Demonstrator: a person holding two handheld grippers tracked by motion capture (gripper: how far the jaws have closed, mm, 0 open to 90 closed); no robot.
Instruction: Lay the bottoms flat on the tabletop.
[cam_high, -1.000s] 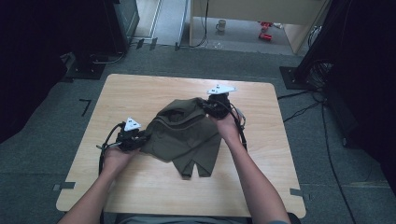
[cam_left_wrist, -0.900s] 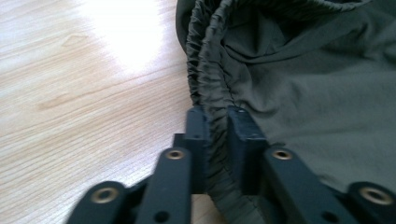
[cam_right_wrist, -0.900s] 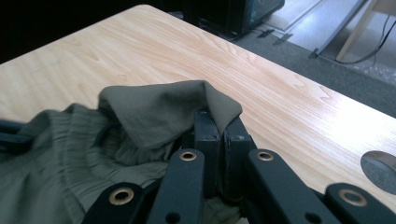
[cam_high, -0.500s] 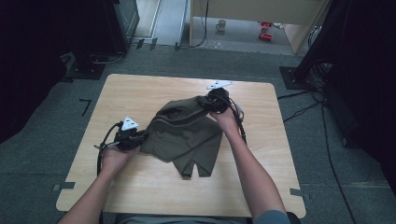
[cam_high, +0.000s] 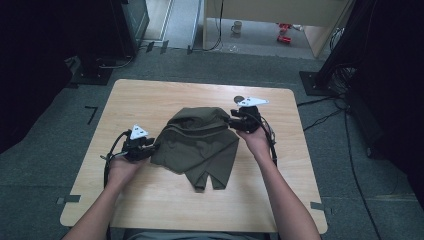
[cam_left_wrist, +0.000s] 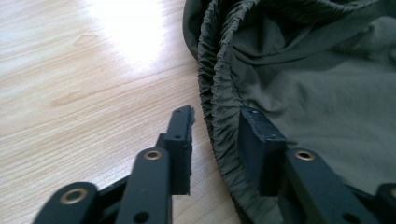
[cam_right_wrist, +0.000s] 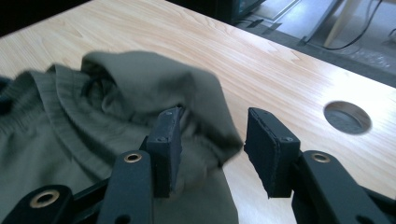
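Now I am resting both tools on the desk (cam_high: 150, 95), my left tool (cam_left_wrist: 215, 135) and right tool (cam_right_wrist: 212, 149) just opening around the olive garment's (cam_high: 200, 145) edges, pressing nothing.

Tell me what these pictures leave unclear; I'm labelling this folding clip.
- Olive garment: its type, high view; it lies folded on itself.
- Left gripper: whether the pads touch the gathered waistband, left gripper view.
- Cup on the floor: too small, high view.

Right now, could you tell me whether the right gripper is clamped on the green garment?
No, the right gripper stands open, its pads apart around a fold of the green garment without pressing it.
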